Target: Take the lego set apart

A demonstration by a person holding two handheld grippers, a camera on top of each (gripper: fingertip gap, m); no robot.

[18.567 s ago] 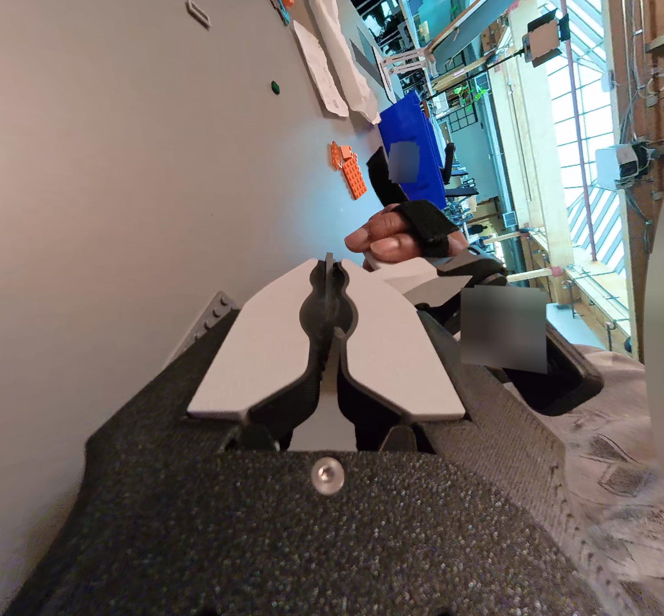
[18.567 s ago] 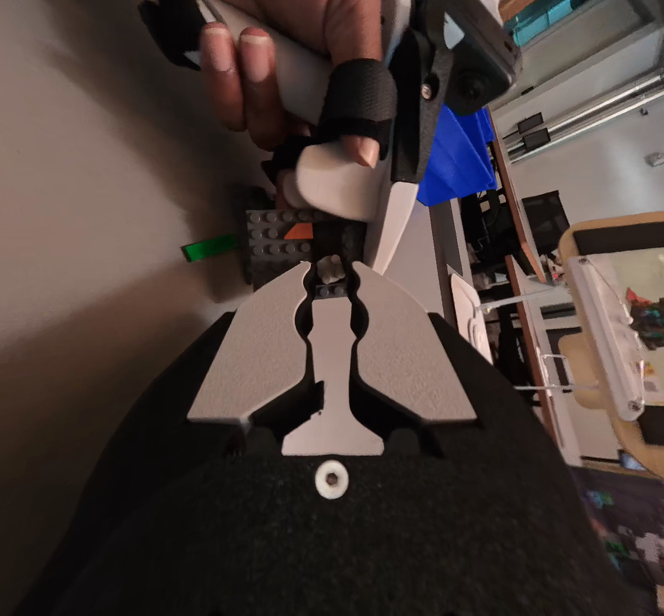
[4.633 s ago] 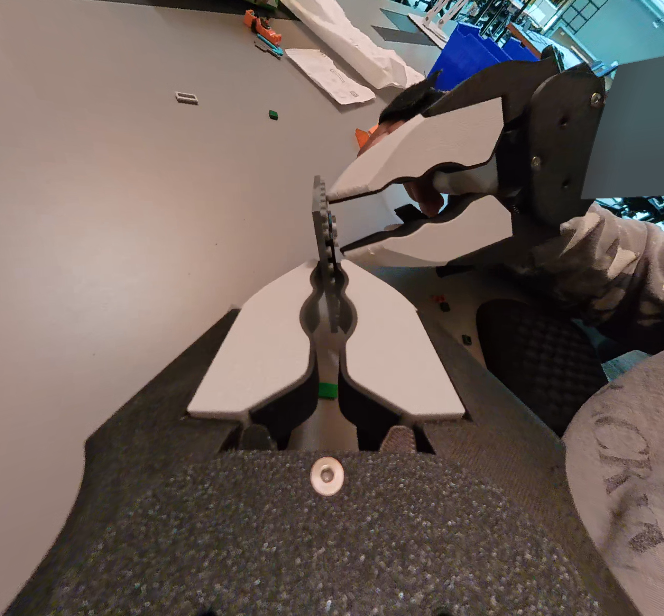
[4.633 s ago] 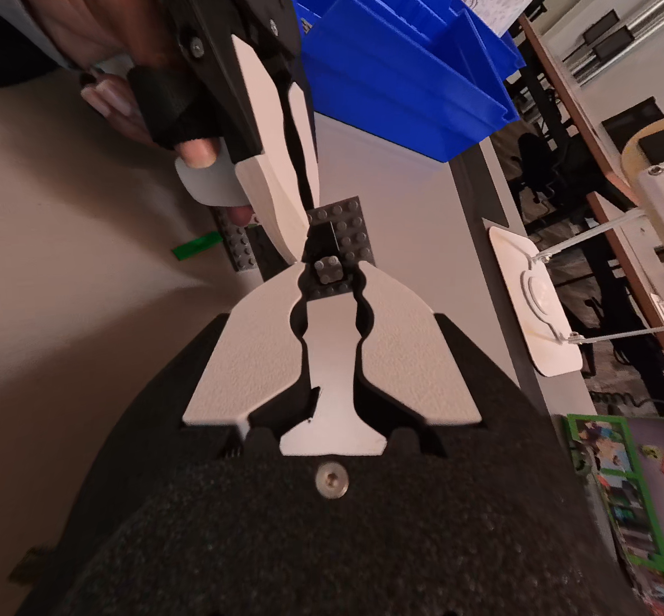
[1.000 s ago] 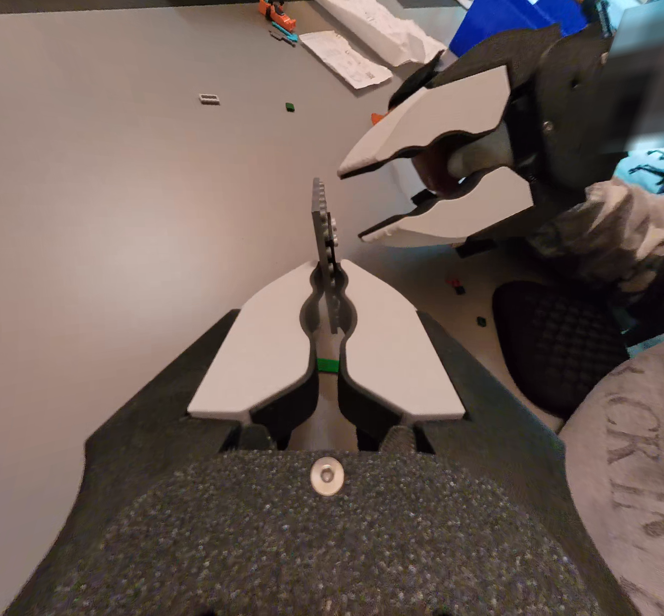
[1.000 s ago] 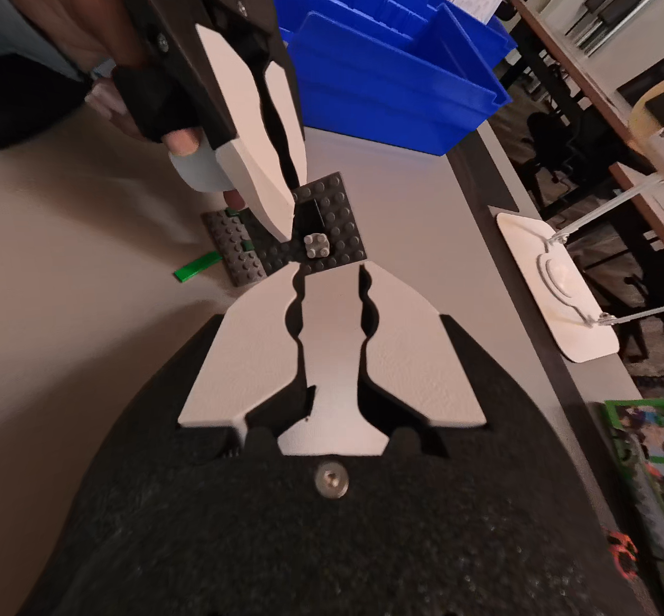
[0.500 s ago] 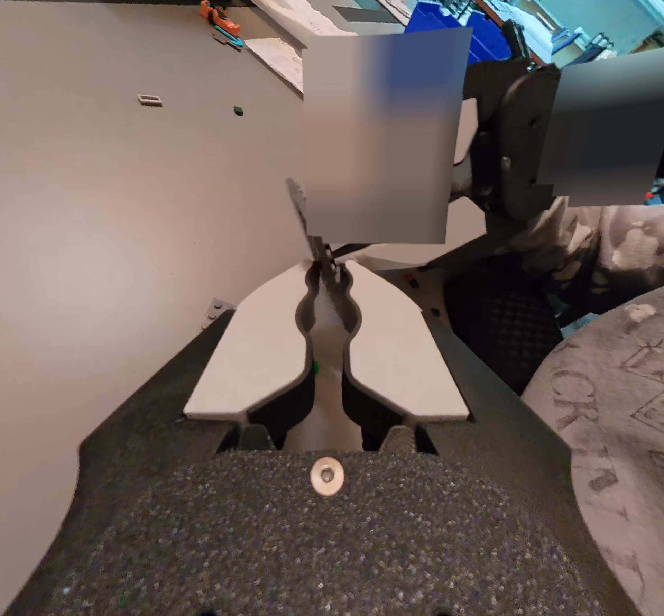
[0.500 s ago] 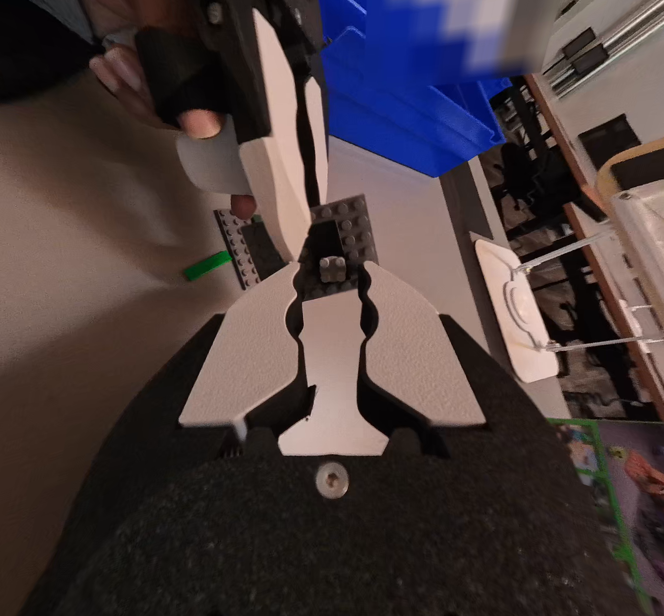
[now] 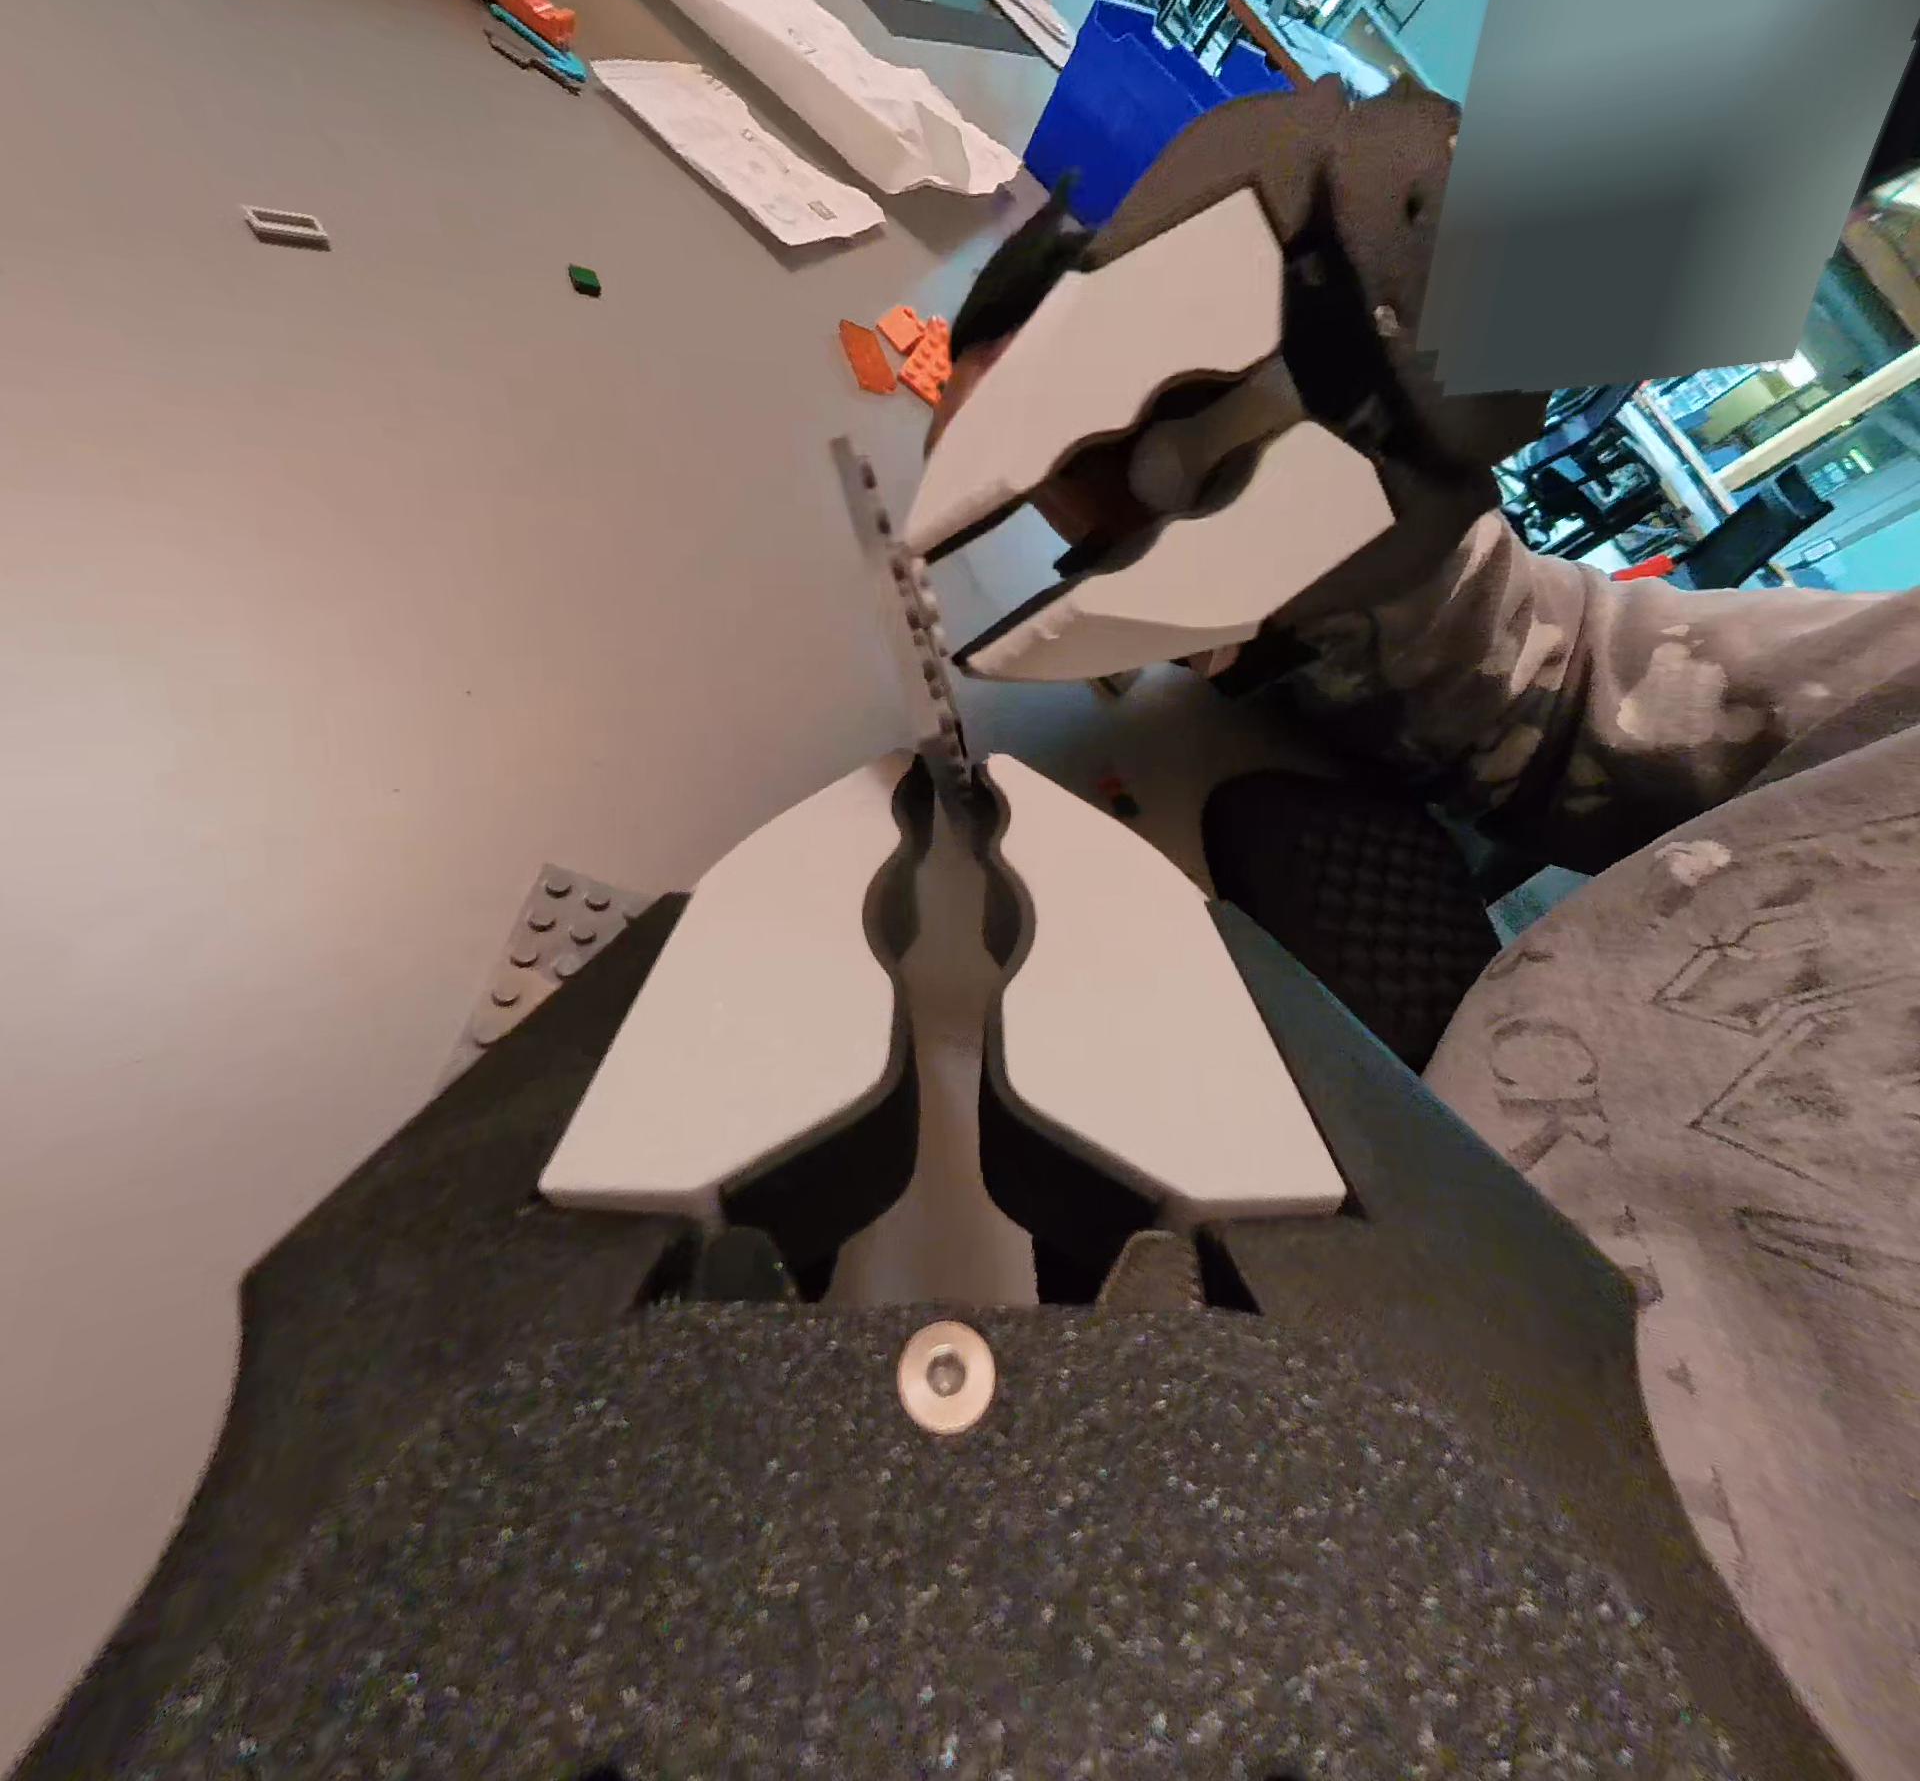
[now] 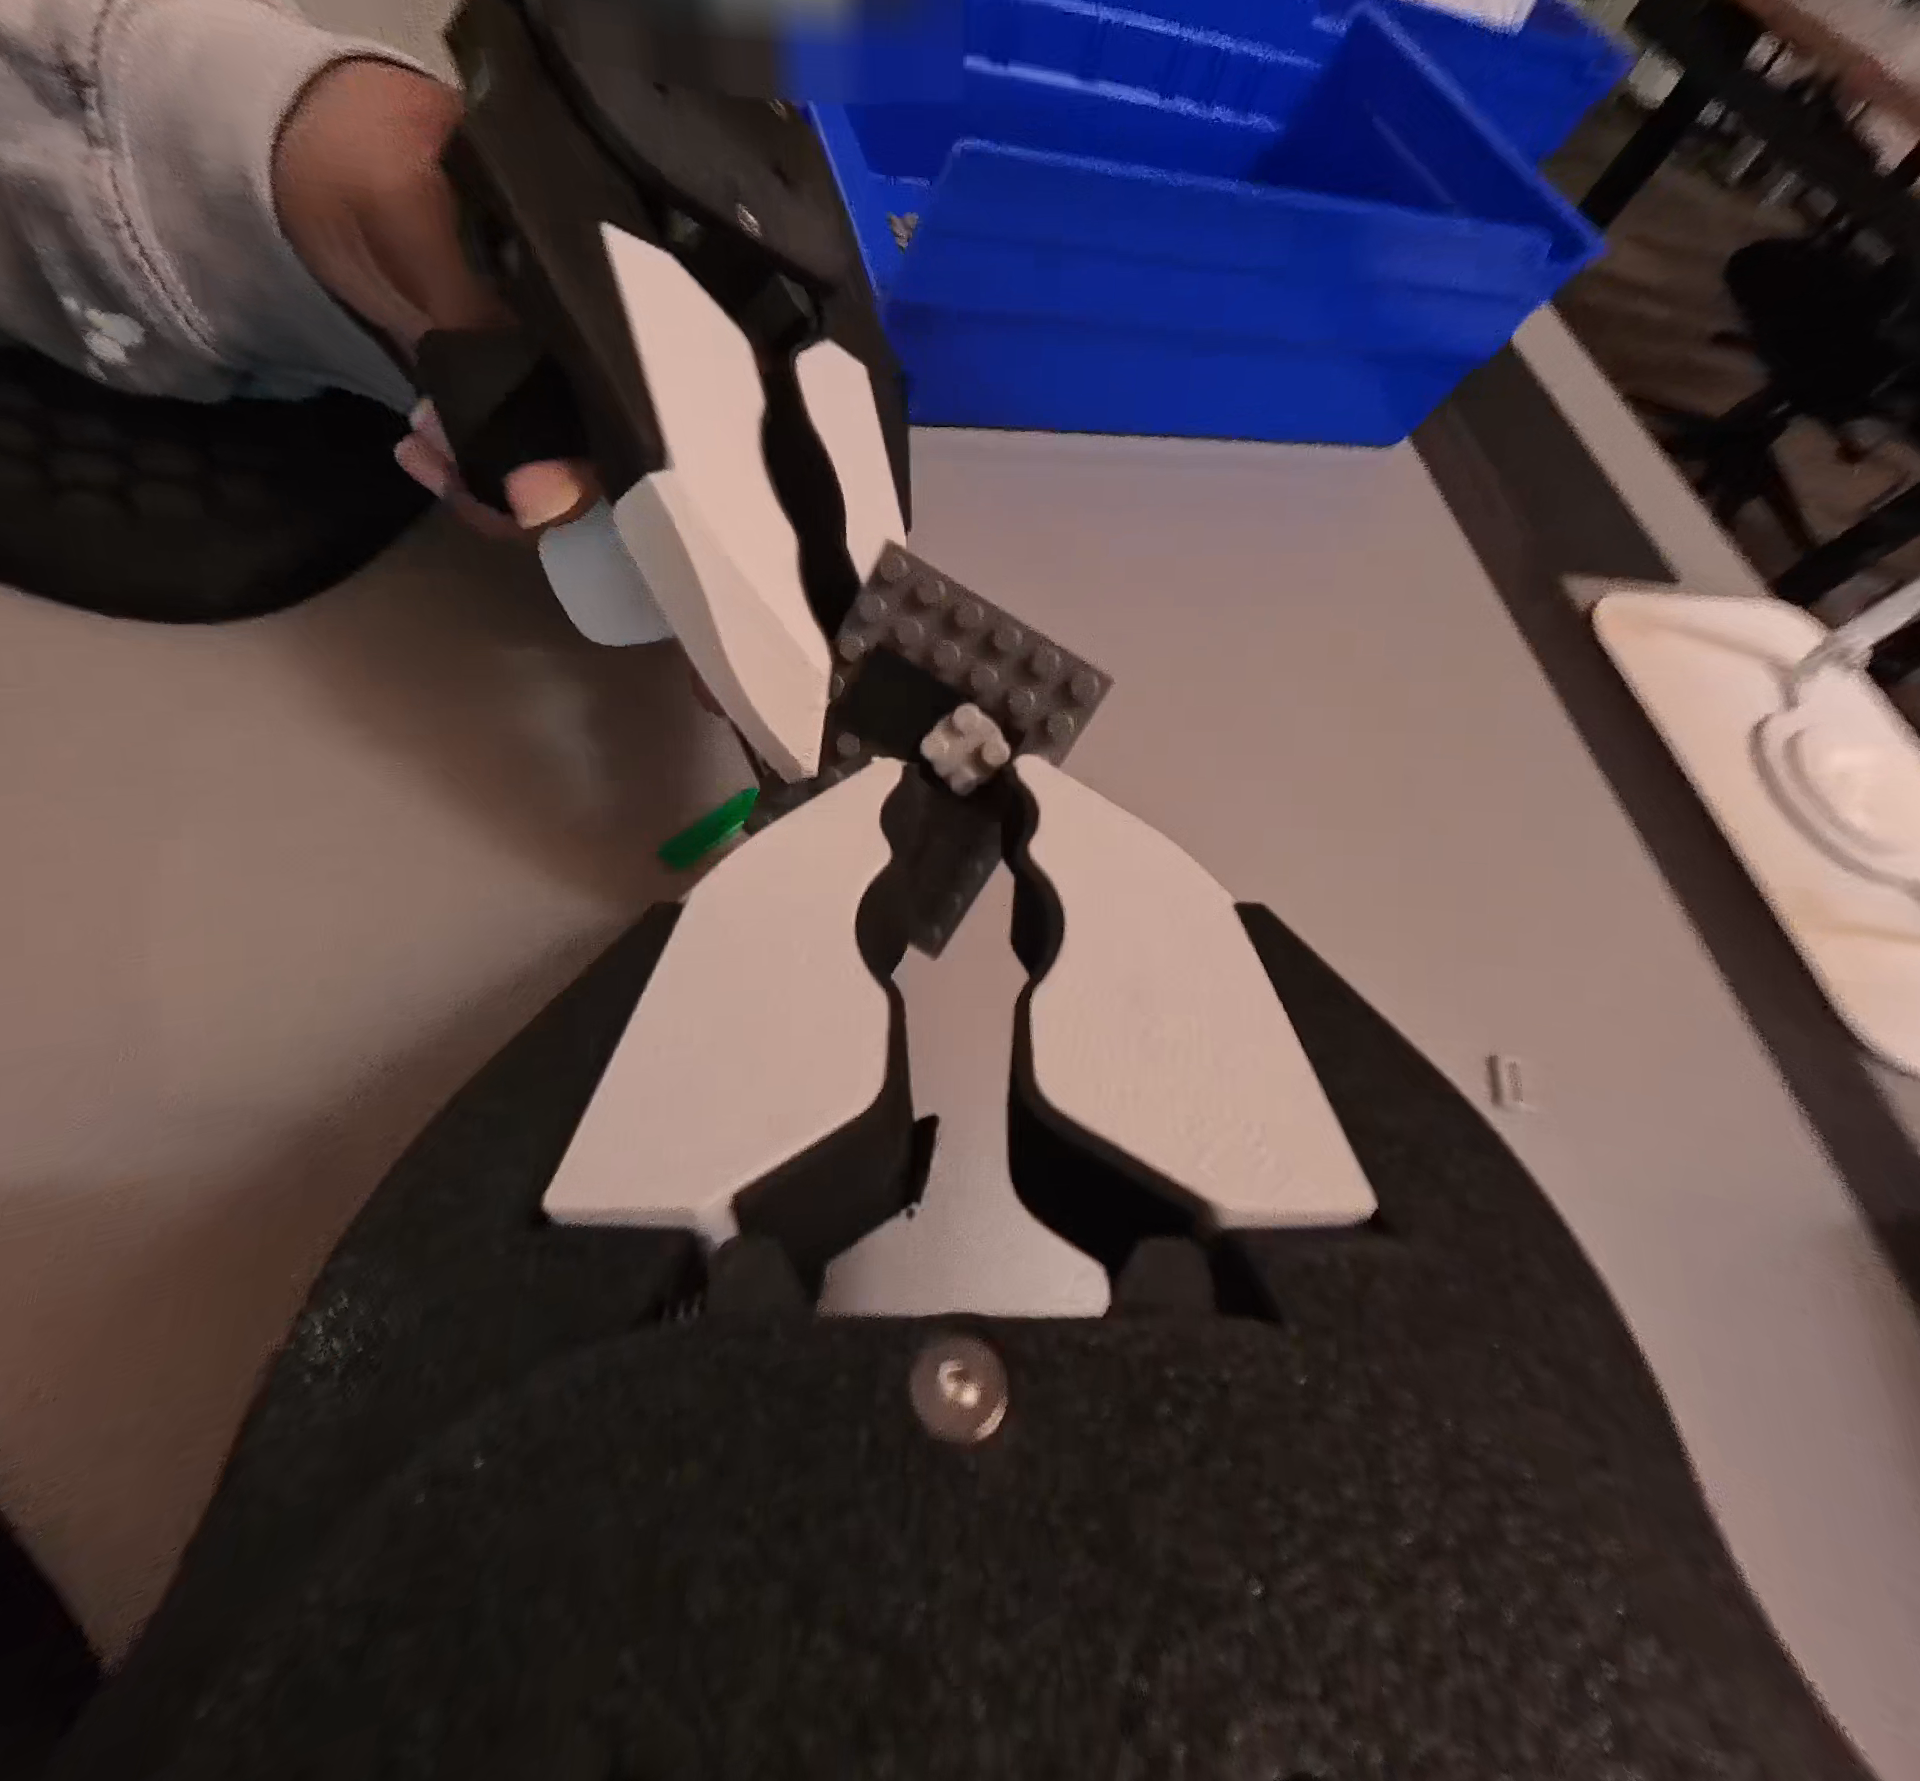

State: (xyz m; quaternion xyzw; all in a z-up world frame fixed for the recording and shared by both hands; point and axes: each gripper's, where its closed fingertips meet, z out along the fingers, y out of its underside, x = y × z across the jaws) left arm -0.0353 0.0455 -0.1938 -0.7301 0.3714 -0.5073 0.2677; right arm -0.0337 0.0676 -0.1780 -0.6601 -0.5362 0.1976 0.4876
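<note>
Dark grey studded plate (image 10: 971, 661) sits pinched edge-on in your left gripper (image 9: 943, 775), above the table (image 9: 312, 536). Your right gripper (image 10: 956, 775) straddles its small light-grey brick (image 10: 966, 746), fingers parted. Beyond the plate: blue bins (image 10: 1195, 277), orange pieces (image 9: 899, 349), papers (image 9: 748, 131).

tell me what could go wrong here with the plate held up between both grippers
1. The left gripper pinches only the thin edge of the dark grey studded lego plate, so prying could twist it free.
2. The right gripper sits at the small light grey brick; if the brick pops off, it may fly toward the grey table edge.
3. A loose green piece lies right below.
</note>
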